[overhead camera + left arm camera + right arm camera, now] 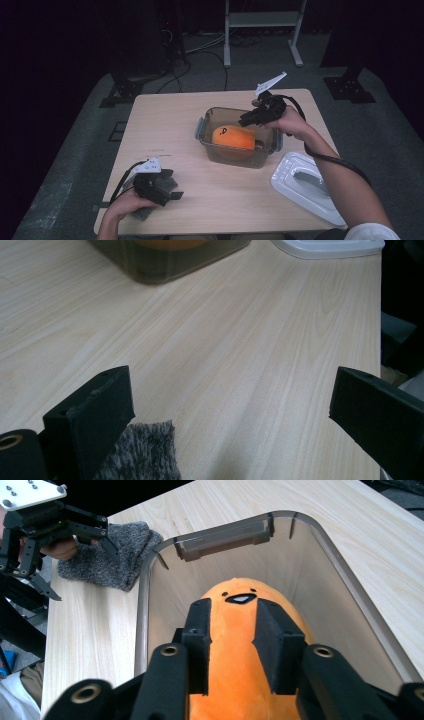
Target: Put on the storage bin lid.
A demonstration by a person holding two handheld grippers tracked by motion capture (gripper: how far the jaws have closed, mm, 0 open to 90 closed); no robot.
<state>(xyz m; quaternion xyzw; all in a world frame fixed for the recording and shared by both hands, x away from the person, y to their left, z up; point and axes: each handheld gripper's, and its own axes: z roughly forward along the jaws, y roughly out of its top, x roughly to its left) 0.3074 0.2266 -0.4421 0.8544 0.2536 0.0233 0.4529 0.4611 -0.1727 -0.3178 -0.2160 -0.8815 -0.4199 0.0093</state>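
While the right hand-held gripper (232, 647) hangs just above the orange plush toy (233, 136), its jaws stand a little apart with nothing pinched between them. That toy lies directly below, inside the clear container (207, 145) on the worktop (165, 120), its long axis running along the container's length and in line with the jaws. Well apart, the left hand-held gripper (172, 189) rests wide open and empty beside a grey cloth (107, 560); a white lid (300, 182) lies near the right forearm.

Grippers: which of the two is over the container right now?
The right gripper, poised above the clear container with the orange plush toy inside. The left gripper sits at the table's near corner, beside a grey cloth.
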